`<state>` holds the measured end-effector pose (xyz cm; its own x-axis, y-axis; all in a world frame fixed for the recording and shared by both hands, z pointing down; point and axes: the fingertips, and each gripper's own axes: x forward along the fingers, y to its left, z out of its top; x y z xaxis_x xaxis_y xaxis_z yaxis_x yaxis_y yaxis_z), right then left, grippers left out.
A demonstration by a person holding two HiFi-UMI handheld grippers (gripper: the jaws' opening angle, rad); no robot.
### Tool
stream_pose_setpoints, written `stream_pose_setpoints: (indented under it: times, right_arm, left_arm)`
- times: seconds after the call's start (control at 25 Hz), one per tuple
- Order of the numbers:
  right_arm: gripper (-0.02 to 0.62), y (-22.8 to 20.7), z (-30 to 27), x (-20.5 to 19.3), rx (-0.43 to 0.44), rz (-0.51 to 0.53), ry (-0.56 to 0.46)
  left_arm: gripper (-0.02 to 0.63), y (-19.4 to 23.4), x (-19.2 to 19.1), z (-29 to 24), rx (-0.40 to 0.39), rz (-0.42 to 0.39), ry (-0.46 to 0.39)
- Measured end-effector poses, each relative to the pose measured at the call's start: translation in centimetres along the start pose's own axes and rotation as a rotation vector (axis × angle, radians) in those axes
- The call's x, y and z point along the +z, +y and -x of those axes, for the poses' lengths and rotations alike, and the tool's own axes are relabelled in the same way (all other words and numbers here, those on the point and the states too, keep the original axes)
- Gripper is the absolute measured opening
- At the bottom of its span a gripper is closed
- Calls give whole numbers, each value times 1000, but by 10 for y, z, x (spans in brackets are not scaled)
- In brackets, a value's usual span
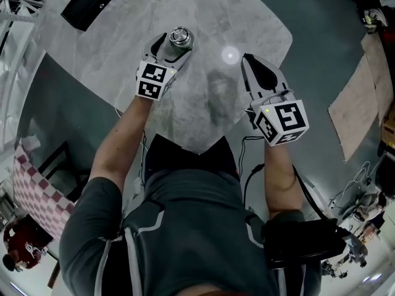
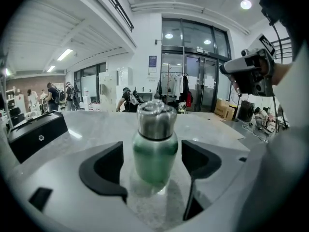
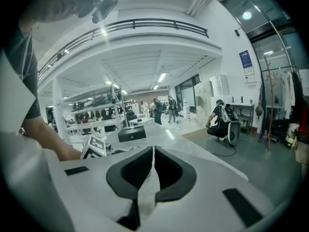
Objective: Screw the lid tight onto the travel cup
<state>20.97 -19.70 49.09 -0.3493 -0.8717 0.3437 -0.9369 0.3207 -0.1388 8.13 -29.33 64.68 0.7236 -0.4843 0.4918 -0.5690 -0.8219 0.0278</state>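
Observation:
The travel cup (image 2: 154, 151) has a green body and a steel lid (image 2: 155, 120) on top; it stands upright on the marble table (image 1: 203, 103). In the head view the cup (image 1: 181, 38) is at the table's far side. My left gripper (image 2: 152, 170) is open, with a jaw on each side of the cup and a thin gap at both. In the head view this left gripper (image 1: 174, 48) reaches the cup from the near left. My right gripper (image 1: 246, 60) hovers to the cup's right, shut with nothing in it; its pads meet in the right gripper view (image 3: 151, 153).
A black box (image 1: 92, 2) lies at the table's far left corner, also seen in the left gripper view (image 2: 36, 134). The table's right edge (image 1: 271, 73) drops to a grey floor. People stand and crouch far off in the room.

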Motion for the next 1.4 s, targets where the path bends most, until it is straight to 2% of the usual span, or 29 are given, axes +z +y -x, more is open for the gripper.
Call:
stream_pose_setpoints:
  times: [0.36, 0.64, 0.76, 0.84, 0.88, 0.96, 1.0, 1.08, 1.24, 1.4]
  right_arm:
    - [37, 19, 17, 40, 12, 13, -31]
    - [37, 32, 35, 75, 3, 34, -70]
    - [37, 40, 44, 93, 4, 59, -87]
    - [37, 48, 49, 102, 4, 77, -96]
    - [37, 52, 52, 106, 4, 88, -100]
    - [37, 57, 58, 115, 3, 115, -111]
    - [37, 58, 62, 120, 1, 127, -117]
    - [37, 59, 68, 129, -3, 142, -128]
    - [37, 71, 75, 145, 1, 173, -152]
    - [35, 81, 85, 156, -9, 175, -175]
  left_arm:
    - [368, -9, 32, 56, 10, 3, -33]
    - [363, -18, 91, 131, 5, 101, -174]
    - [272, -15, 120, 166, 29, 129, -229]
    - [256, -15, 137, 190, 47, 126, -266]
    - [246, -14, 145, 201, 66, 120, -285]
    - [172, -12, 160, 221, 119, 106, -321]
    - [160, -12, 167, 228, 131, 104, -333]
    - [147, -14, 180, 241, 128, 117, -350]
    - [52, -16, 202, 272, 135, 127, -401]
    - [11, -16, 212, 294, 155, 113, -428]
